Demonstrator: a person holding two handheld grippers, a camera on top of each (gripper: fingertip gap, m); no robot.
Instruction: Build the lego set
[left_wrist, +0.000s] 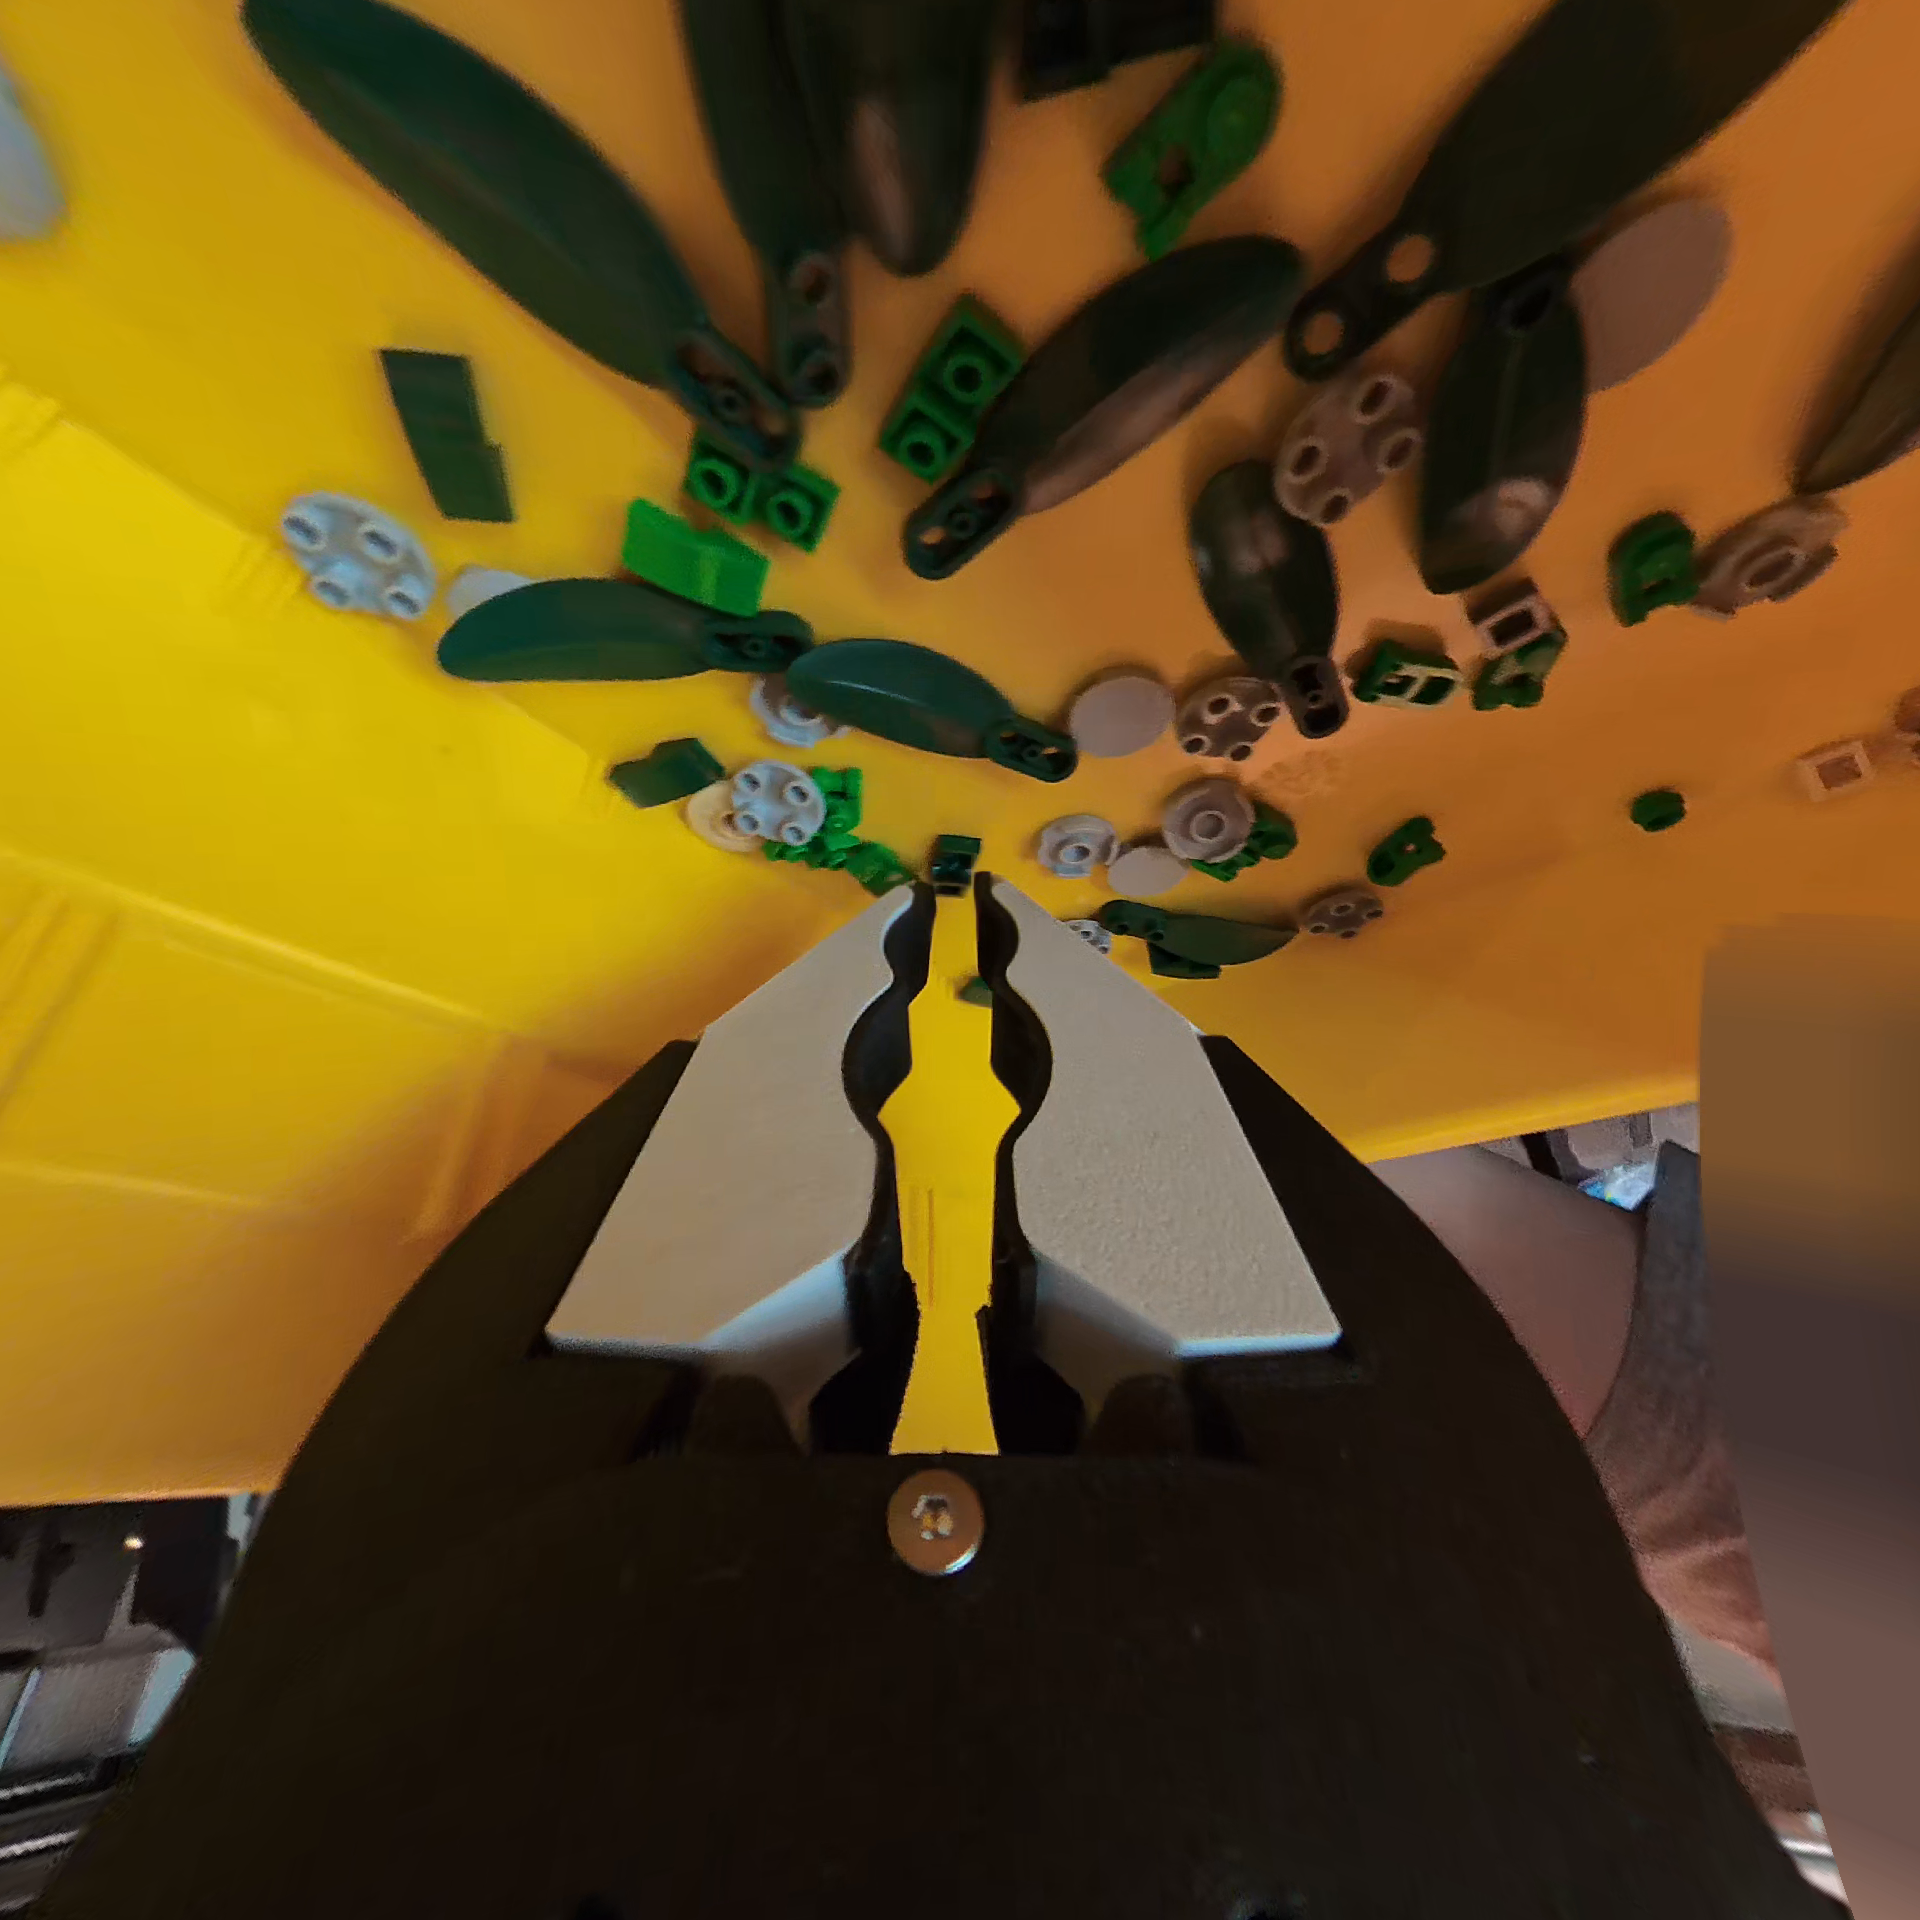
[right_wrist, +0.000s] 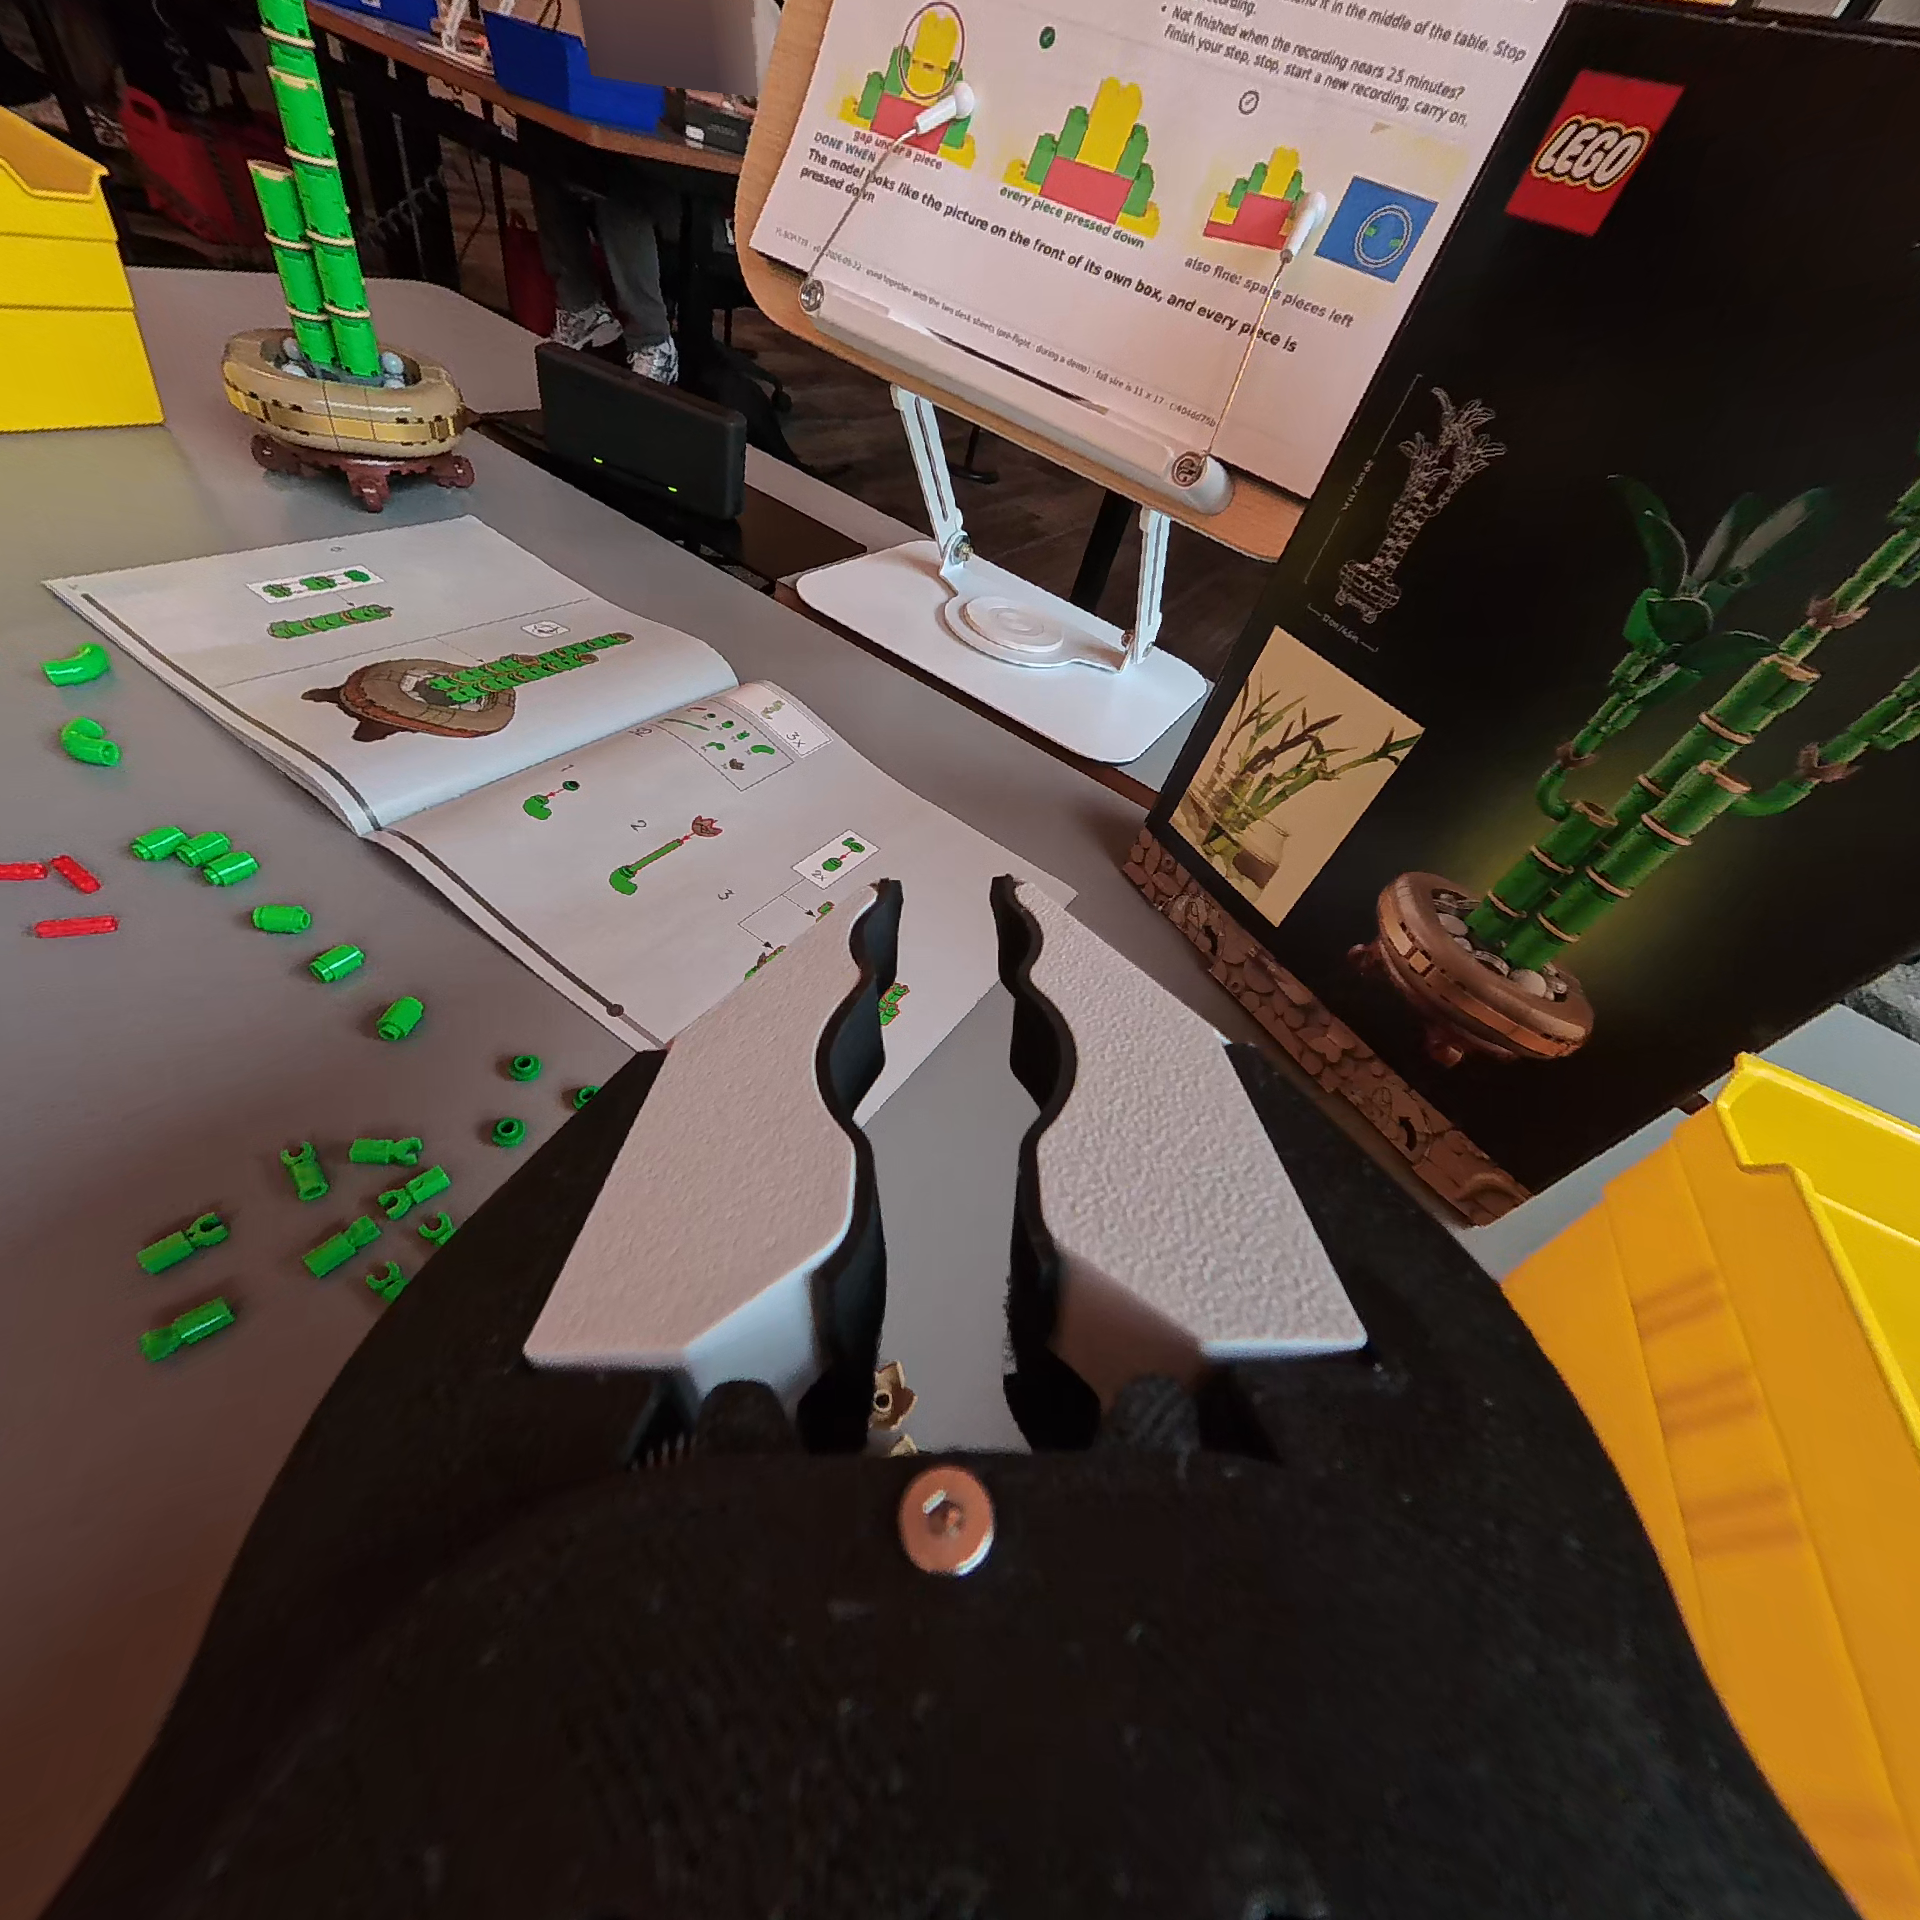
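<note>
A white stand (right_wrist: 997, 634) sits at the far edge of the grey surface (right_wrist: 499, 488), holding a wooden board (right_wrist: 1262, 520) with a printed sheet (right_wrist: 1143, 187) clipped to it. Just left of the stand lies a black box (right_wrist: 639, 431) with small green lights. Behind, a second table (right_wrist: 623, 135) carries a blue bin (right_wrist: 571, 73), and a person's legs (right_wrist: 613, 281) show beneath it.

The grey table (right_wrist: 260, 1475) bears an open booklet (right_wrist: 499, 748), loose green pieces (right_wrist: 338, 963) and yellow bins (right_wrist: 1766, 1403).
</note>
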